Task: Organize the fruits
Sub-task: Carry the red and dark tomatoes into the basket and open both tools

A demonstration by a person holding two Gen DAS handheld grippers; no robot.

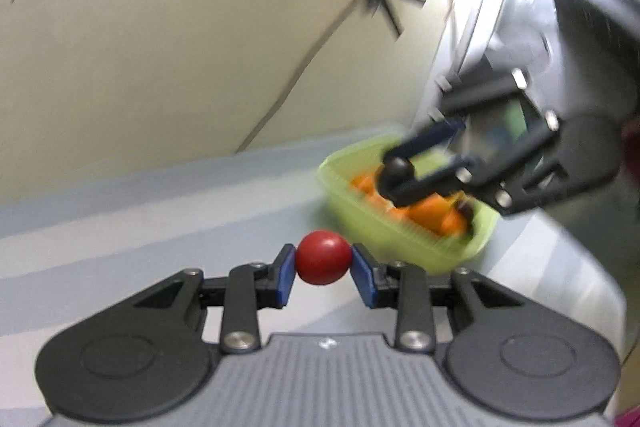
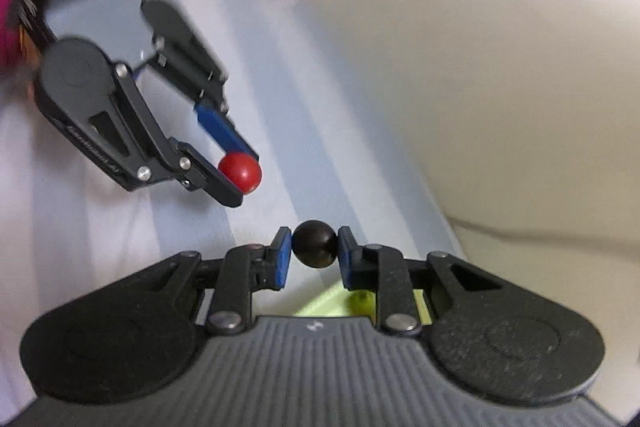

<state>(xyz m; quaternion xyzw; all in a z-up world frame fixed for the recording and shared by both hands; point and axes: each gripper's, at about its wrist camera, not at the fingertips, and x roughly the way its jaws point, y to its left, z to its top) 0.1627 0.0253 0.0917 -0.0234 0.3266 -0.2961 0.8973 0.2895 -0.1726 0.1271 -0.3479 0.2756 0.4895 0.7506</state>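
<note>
Red ball [image 1: 323, 258] clamped in left tool [image 1: 323, 269], dark ball [image 2: 314, 245] in right tool [image 2: 314, 254] over green tub [image 1: 460, 243].

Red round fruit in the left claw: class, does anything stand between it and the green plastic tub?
Yes. The right claw, shut on a dark round fruit, hangs over the green plastic tub of orange pieces, covering much of its opening. The left claw grips the red round fruit short of the tub's near wall; the striped cloth between looks bare.
</note>
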